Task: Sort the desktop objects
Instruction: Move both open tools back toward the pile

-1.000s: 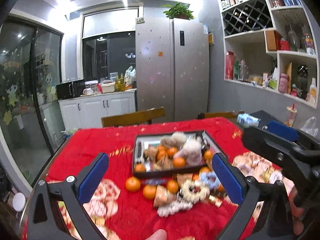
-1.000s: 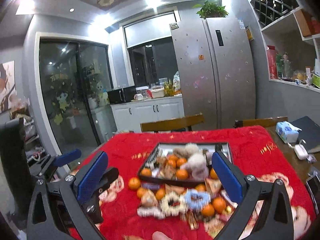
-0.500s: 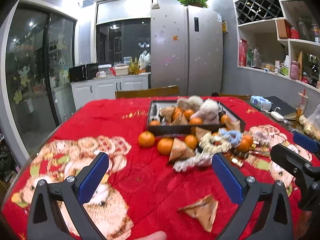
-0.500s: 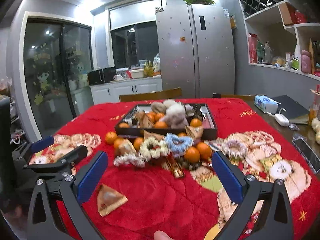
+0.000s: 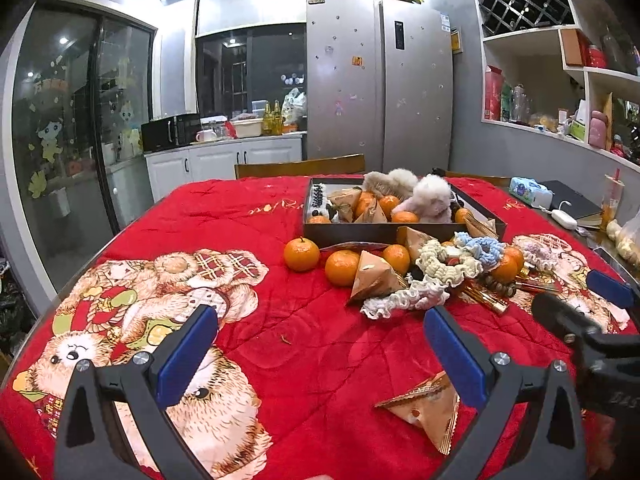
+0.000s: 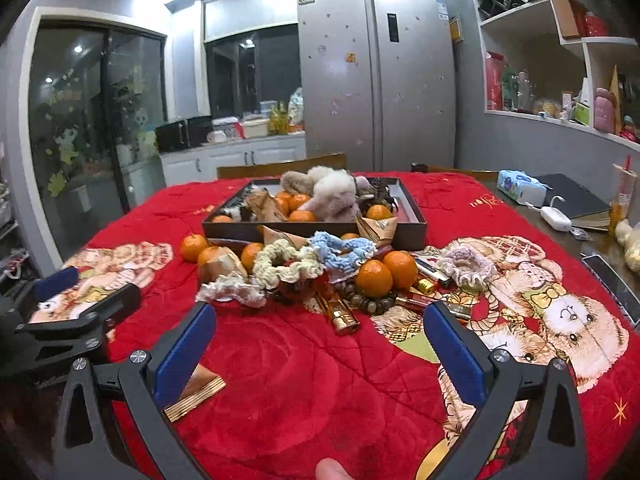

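A dark tray [image 5: 352, 231] [image 6: 416, 226] stands mid-table, holding oranges, brown pyramid packets and fluffy toys. In front of it lies a pile: oranges [image 5: 301, 254] [image 6: 374, 278], knitted scrunchies [image 5: 444, 265] [image 6: 280, 260], a bead bracelet [image 6: 366, 302], gold tubes [image 6: 342, 318]. One brown packet [image 5: 428, 412] [image 6: 196, 394] lies alone near me. My left gripper [image 5: 320, 360] is open and empty, low over the cloth, left of that packet. My right gripper [image 6: 320, 354] is open and empty, short of the pile.
The table has a red bear-print cloth [image 5: 248, 208]. At the right edge are a tissue pack [image 6: 520, 187], a black notebook [image 6: 576, 200], a white charger [image 6: 556, 218] and a drink cup [image 5: 614, 200]. Wooden chairs [image 5: 300, 166] stand behind the table.
Both grippers have pulled back from the tray and dropped lower toward the near table edge. Over the last half second the movement is small. Both stay open.
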`<state>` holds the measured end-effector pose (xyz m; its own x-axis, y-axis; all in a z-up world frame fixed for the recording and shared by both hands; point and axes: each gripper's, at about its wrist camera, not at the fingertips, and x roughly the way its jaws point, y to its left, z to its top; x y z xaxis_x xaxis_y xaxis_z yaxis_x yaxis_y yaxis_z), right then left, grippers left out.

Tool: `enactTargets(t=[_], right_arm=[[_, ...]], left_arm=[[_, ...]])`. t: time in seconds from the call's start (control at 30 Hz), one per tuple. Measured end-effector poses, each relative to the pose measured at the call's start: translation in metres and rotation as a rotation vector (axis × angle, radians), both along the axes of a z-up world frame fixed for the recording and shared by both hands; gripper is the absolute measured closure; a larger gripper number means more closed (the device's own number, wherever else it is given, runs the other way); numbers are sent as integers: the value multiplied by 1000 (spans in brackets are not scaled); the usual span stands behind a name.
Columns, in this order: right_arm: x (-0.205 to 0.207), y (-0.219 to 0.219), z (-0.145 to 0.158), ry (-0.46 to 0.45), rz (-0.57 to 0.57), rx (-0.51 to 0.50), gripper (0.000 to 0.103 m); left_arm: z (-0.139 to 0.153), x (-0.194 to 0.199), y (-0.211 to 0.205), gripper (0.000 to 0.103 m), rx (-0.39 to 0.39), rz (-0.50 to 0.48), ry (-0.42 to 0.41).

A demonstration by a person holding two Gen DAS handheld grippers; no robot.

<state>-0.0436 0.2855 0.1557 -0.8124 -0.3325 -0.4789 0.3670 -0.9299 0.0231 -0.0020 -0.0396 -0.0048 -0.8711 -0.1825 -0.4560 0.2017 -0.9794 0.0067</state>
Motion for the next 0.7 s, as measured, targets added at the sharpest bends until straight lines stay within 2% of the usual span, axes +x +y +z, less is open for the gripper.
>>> enactTargets(t=[0.17,0.5,0.7], right_arm=[[1,-5,-2,3,-52,57,0],[-6,2,-3,-39,-18,4,0],[2,-2,-1,2,-21,20,0]], left_arm=[[2,4,0,0,-8,14,18],[3,4,2,0,-16,4,23],[1,3,2,0,-11,-3,22]])
